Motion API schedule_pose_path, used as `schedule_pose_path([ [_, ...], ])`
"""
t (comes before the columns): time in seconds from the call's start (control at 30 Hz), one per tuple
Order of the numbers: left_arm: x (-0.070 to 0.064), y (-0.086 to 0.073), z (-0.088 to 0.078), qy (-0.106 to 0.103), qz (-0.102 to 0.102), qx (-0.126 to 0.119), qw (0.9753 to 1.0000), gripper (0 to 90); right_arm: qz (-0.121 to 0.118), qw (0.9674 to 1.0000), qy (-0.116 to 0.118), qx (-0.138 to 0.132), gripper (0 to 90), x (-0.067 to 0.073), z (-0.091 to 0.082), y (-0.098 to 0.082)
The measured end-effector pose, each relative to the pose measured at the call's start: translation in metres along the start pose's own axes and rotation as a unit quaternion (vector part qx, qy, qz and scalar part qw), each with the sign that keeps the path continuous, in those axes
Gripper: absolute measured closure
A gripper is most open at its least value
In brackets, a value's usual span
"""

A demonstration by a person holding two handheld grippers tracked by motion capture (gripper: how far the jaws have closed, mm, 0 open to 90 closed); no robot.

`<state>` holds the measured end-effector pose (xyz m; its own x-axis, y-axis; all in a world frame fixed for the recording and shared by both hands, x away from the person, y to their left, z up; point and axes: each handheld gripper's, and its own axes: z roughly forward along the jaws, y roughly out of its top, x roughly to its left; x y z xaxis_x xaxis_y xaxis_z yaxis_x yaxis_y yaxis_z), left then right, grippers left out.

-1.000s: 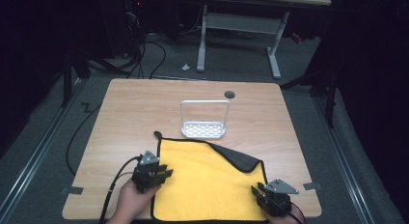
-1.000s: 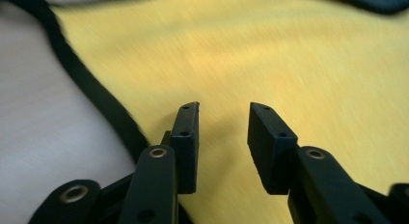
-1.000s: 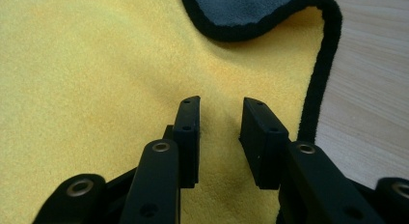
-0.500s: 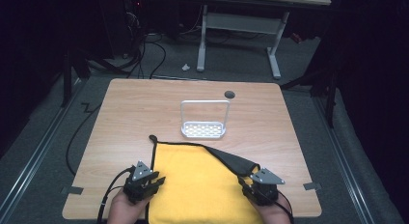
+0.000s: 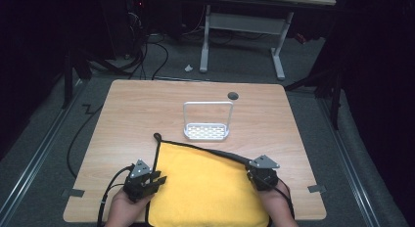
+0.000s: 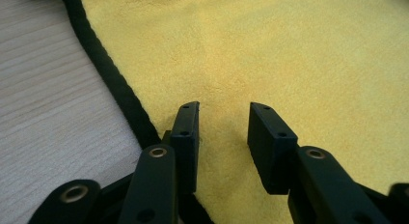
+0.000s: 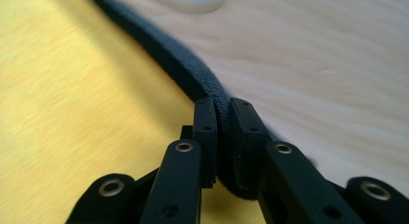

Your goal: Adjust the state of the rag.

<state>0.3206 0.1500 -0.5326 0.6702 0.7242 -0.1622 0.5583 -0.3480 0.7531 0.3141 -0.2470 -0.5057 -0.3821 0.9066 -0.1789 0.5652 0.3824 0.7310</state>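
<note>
The right gripper (image 5: 260, 177), jaws clamped on the black-edged yellow microfibre cloth (image 5: 205, 188), has drawn its border inward across the wooden tabletop (image 5: 147, 109) (apparently folding). The left gripper (image 6: 223, 132) has released, jaws half open over the cloth.

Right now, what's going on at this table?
A person holds a gripper in each hand over a yellow cloth with black trim on a wooden table. The right gripper pinches the cloth's black edge, while the left gripper sits open above the cloth. A small white rack stands beyond, untouched.
</note>
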Motion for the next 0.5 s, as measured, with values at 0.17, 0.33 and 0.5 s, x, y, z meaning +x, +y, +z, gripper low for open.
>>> schedule_pose_path([
  [0.17, 0.0, 0.0, 0.0, -0.003, -0.002, 0.0, 1.0, 63.7, 0.025, 0.9995, -0.021, 0.002, 78.5, -0.024, 0.014, 0.014],
  [0.33, 0.001, -0.001, -0.001, -0.006, -0.008, -0.005, 0.9999, 62.1, 0.069, 0.9964, -0.049, -0.007, 62.4, -0.054, 0.025, 0.025],
  [0.5, 0.001, 0.0, -0.001, -0.015, -0.015, 0.0, 0.9998, 60.0, 0.074, 0.9965, -0.034, -0.019, 62.4, -0.053, -0.001, 0.014],
])
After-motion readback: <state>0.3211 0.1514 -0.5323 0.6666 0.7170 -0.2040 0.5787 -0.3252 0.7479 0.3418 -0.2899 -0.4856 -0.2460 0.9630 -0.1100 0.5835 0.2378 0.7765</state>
